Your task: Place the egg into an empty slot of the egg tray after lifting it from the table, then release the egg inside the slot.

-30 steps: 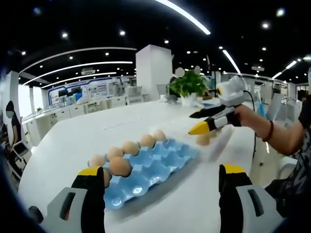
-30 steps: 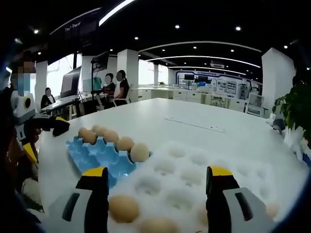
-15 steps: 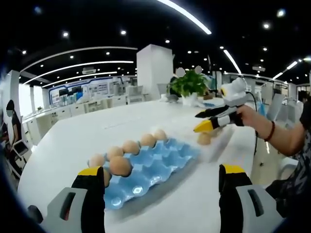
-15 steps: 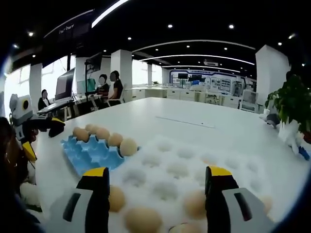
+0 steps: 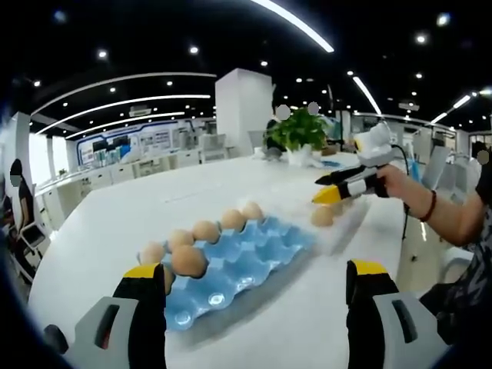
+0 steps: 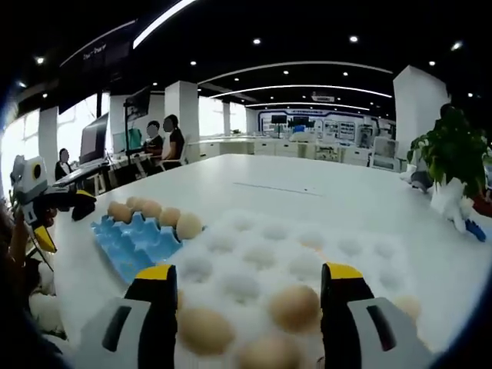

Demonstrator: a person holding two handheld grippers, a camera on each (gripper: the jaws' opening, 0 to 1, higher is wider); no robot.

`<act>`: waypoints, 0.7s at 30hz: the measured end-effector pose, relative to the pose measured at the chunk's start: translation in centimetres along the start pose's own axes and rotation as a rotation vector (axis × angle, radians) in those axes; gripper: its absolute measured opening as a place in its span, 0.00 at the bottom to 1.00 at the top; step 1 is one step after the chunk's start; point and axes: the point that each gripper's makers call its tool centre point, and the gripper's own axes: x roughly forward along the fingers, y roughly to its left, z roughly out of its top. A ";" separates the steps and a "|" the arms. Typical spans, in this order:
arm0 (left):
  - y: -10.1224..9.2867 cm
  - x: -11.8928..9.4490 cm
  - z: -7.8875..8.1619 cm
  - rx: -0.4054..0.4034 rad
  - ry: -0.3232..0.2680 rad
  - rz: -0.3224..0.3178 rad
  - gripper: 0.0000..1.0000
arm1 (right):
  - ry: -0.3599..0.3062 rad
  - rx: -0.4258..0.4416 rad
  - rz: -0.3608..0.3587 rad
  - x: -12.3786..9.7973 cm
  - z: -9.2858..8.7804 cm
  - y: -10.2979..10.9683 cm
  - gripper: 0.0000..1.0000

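The egg (image 6: pixel 294 307) is seen low centre in the right gripper view, lying in a white foam tray (image 6: pixel 346 250) between the spread, empty right tongs (image 6: pixel 250 319), its long axis seemingly across the frame. A crooked pinch could roll or crack it. The blue egg tray (image 5: pixel 238 265) sits mid-frame; the left tongs (image 5: pixel 257 319) are spread, empty.

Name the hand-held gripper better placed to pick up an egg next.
Right. The right hand-held gripper, open, hangs over the white tray with an egg between its jaws; the left one faces the blue tray.
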 end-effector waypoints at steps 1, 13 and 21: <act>0.0 0.0 -0.1 0.001 0.003 0.002 1.00 | 0.003 0.004 -0.002 -0.1 -0.2 -0.1 0.78; -0.2 0.0 -0.1 0.007 0.007 0.004 0.99 | -0.015 0.054 -0.068 -0.8 -0.4 -2.0 0.58; -0.2 0.1 -0.3 0.000 0.011 -0.001 0.99 | 0.003 0.094 -0.091 -0.9 -0.6 -2.1 0.52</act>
